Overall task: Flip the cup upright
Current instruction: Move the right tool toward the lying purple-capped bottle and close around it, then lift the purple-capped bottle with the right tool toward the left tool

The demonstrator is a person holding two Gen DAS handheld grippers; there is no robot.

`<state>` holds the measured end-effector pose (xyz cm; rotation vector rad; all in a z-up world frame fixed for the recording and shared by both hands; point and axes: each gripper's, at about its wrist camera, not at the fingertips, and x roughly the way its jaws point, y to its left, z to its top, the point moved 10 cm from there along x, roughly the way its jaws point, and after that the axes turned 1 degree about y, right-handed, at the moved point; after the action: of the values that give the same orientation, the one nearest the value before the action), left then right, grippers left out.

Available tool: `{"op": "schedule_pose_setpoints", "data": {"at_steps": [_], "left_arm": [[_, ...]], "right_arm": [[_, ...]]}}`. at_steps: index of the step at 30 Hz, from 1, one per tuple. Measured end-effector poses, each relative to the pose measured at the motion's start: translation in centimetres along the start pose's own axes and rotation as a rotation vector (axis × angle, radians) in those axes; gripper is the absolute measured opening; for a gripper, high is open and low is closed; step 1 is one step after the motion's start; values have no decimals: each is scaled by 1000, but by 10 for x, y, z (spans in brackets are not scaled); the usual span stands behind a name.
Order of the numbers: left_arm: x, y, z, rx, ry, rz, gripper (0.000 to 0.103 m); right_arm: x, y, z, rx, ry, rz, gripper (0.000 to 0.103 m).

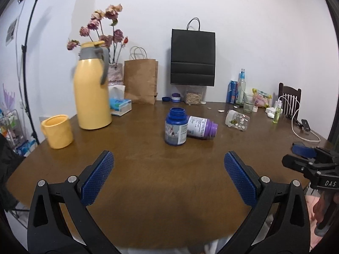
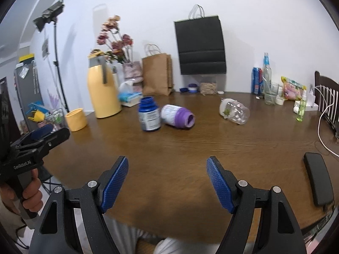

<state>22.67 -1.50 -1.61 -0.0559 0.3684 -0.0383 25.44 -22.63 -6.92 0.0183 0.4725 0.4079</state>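
Yellow cup (image 1: 57,131) sits at about 9 o'clock on the counter (image 1: 148,169), just beside the yellow thermos (image 1: 92,89). Mouth faces up, so it looks upright already; task reads as done or nearly so.

Left tongs (image 1: 169,170) spread wide, nothing between the pads, hovering over the near counter edge. Right tongs (image 2: 167,176) likewise spread and empty.

Handling, my guess: cup is matte, plastic or enamel-like, stiff and light, a short cylinder with a side handle at its 9 o'clock. Best hold is a pinch over the rim wall; the textured blue pads (image 1: 98,177) should bite fine. The smooth wall could slip if squeezed across the full body.

Mid-counter: blue bottle (image 1: 175,127) standing uncapped, purple bottle (image 1: 201,127) lying against it, clear jar (image 1: 237,120) tipped over further right.
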Motion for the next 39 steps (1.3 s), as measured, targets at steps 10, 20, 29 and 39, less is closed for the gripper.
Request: {"op": "schedule_pose_setpoints", "data": {"at_steps": [10, 20, 29, 39], "left_arm": [[89, -18, 29, 17, 13, -34, 103], [173, 2, 41, -34, 195, -94, 103], [203, -3, 45, -10, 221, -154, 103], [201, -12, 40, -15, 251, -179, 103]], "right_arm": [[80, -39, 40, 40, 127, 31, 81], [206, -20, 83, -100, 259, 204, 81], [280, -18, 73, -212, 371, 229, 81], [279, -29, 58, -170, 379, 221, 71]]}}
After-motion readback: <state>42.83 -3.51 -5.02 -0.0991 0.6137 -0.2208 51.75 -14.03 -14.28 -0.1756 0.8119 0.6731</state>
